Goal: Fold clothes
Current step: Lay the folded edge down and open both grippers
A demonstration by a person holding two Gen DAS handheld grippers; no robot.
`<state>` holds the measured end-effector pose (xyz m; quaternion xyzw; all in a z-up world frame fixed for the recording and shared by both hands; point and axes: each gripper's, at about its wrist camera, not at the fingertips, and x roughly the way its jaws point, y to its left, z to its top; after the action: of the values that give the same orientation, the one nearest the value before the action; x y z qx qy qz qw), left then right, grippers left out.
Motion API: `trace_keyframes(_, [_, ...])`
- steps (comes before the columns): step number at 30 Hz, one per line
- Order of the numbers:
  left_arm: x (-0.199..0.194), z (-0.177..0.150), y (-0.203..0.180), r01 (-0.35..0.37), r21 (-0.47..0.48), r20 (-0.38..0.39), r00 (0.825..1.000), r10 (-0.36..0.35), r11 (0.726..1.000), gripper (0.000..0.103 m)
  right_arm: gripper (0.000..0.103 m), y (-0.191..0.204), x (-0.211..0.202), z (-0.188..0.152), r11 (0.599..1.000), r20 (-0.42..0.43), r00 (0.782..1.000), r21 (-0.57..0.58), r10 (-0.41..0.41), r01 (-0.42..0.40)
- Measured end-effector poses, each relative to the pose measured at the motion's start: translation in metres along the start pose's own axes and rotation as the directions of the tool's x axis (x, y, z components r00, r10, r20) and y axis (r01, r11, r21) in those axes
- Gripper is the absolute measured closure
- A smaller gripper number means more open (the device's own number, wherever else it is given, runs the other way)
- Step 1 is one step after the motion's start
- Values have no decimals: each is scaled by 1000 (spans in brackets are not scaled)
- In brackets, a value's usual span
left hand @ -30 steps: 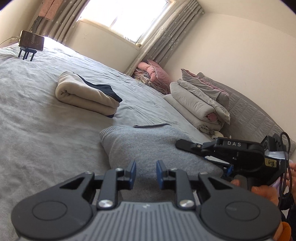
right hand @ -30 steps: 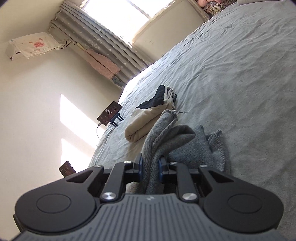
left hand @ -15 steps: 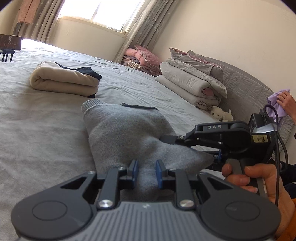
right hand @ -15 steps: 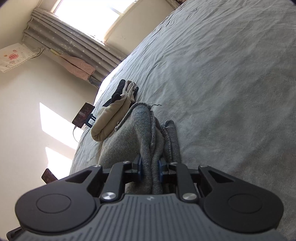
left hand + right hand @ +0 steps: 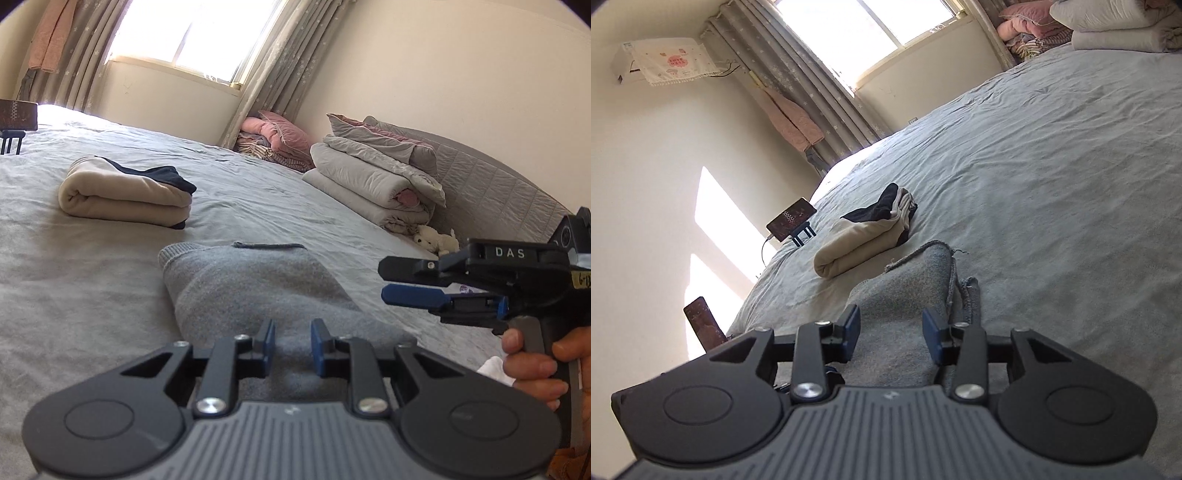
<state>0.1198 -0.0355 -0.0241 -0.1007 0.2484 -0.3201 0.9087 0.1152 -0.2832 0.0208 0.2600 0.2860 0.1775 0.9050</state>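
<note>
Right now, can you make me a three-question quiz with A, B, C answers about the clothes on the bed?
1. Where is the cream bundle?
A. under the grey sweater
B. beyond the grey sweater, apart from it
C. on the pillows

2. What colour is the bed sheet?
A. grey
B. red
C. green

3. How do the right gripper jaws stand?
A. clamped on a sock
B. apart, pressing nothing
C. gripping the cream bundle

Answers:
1 B, bare sheet shows between the two.
2 A, it is pale grey all over.
3 B, the jaws have just been opening and a clear gap shows between them, over the sweater.
</note>
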Motion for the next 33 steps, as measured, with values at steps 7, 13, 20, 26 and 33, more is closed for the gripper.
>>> trace_keyframes(7, [8,-11,-5,53,52,-104,993,-48,997,82,62,7,38,-22,967,-222,959,-221,-175,126])
trace_keyframes(13, [-5,-1,4,87,-6,-98,991,-87,996,82,61,8,27,-26,959,-223,960,-262,-167,106])
trace_keyframes(20, [0,15,4,14,4,-37,999,-13,1000,80,61,11,18,-18,969,-171,975,-224,-143,103])
trace_keyframes(26, [16,32,7,-45,15,-12,999,45,999,76,61,16,19,-5,962,-5,986,-223,-165,159])
trace_keyframes(33, [38,44,14,-94,64,2,996,94,994,73,61,15,64,-2,920,80,976,-324,-204,219])
